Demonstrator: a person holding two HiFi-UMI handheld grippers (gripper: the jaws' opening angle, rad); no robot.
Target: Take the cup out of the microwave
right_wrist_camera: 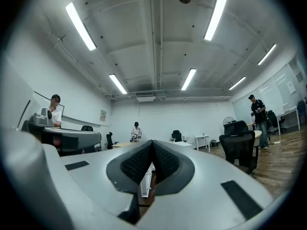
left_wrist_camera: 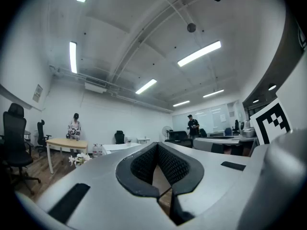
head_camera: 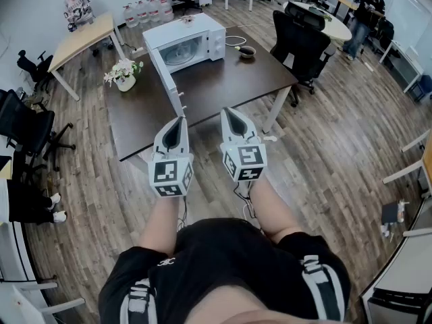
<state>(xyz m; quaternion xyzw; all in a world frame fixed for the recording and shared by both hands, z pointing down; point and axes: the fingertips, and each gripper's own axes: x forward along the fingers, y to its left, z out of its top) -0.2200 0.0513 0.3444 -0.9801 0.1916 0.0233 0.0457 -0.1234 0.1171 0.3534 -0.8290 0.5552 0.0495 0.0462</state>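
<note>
A dark counter [head_camera: 223, 79] on a plank floor [head_camera: 324, 171] bore an open white microwave [head_camera: 185, 42] and flowers [head_camera: 122, 70]. The left tongs [head_camera: 180, 121] and right tongs [head_camera: 229, 112] were clenched, empty.

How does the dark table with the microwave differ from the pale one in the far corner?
The dark table is deep brown; the pale table is light wood. The dark table carries a microwave with its door open, flowers and a bowl; the pale table shows none of these. A person stands at the pale table; a black chair stands by the dark table. Both have rectangular tops on white legs.
</note>
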